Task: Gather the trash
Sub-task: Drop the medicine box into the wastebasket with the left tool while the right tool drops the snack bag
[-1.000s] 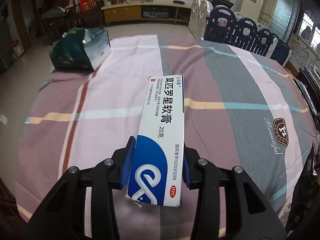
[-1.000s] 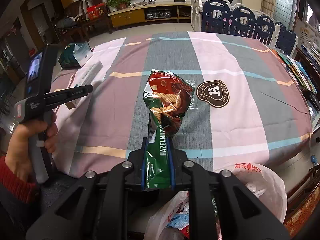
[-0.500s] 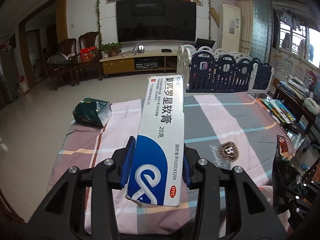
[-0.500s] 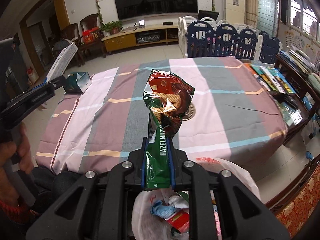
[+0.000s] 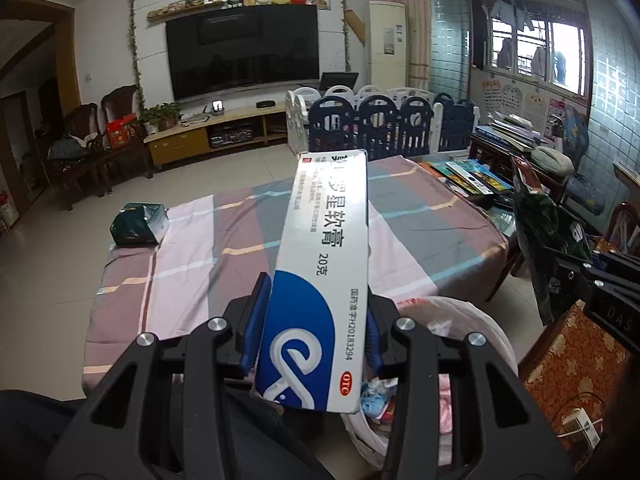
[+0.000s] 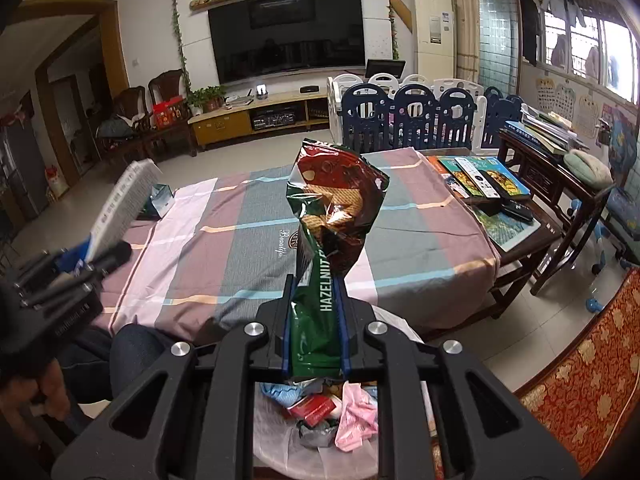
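My left gripper (image 5: pixel 314 312) is shut on a long white and blue ointment box (image 5: pixel 324 264), held tilted up above the near table edge. It also shows in the right wrist view (image 6: pixel 120 204). My right gripper (image 6: pixel 316 320) is shut on a green and red hazelnut wafer wrapper (image 6: pixel 332 216), held upright. The wrapper also shows in the left wrist view (image 5: pixel 544 232). A white trash bag (image 6: pixel 276 436) with several bits of rubbish stands open right below both grippers; it also shows in the left wrist view (image 5: pixel 480 344).
A table with a striped cloth (image 5: pixel 208 256) lies ahead. A dark green box (image 5: pixel 138 224) lies at its far left corner. A side table with books (image 6: pixel 492 184) stands to the right. A patterned red rug (image 6: pixel 580 380) covers the floor on the right.
Both grippers have lifted and drawn back from the table with their items. The views now look across the room, and the open trash bag has come under both grippers.
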The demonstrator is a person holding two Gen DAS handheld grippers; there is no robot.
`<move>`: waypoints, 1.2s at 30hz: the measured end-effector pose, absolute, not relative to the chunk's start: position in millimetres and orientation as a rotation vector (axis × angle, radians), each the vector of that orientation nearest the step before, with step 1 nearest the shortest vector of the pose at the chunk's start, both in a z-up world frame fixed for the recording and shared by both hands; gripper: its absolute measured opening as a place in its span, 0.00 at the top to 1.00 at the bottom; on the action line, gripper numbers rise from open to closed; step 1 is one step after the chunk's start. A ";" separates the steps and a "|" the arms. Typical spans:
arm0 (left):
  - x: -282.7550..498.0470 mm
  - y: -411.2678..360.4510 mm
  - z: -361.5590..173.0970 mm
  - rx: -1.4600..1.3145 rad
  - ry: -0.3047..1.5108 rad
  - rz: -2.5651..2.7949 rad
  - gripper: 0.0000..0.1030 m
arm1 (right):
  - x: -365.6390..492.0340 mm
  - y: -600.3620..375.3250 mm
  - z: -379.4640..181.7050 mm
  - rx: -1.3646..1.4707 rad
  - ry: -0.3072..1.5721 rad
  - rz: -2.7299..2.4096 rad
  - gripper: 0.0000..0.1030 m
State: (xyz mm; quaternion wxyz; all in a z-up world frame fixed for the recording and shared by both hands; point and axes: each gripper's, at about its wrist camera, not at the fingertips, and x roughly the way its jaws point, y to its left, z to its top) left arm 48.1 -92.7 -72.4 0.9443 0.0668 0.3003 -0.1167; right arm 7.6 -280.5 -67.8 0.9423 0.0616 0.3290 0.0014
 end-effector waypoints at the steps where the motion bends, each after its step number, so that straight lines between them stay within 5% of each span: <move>1: 42.5 -98.2 -71.5 0.150 0.610 -0.248 0.59 | 1.2 -284.7 -66.6 0.135 0.670 0.007 0.82; 22: 50.2 -168.2 -121.2 0.247 0.749 -0.487 0.58 | -17.2 -323.0 -86.9 0.237 0.707 -0.011 0.82; 24: 57.9 -173.2 -132.9 0.237 0.788 -0.497 0.42 | -16.2 -323.3 -89.4 0.239 0.716 -0.015 0.82; 29: 64.8 -166.4 -139.9 0.223 0.817 -0.429 0.29 | -12.0 -321.1 -97.4 0.237 0.748 -0.014 0.82; 36: 56.0 -146.2 -110.5 0.241 0.716 -0.281 0.24 | -4.6 -310.7 -113.6 0.237 0.822 0.015 0.82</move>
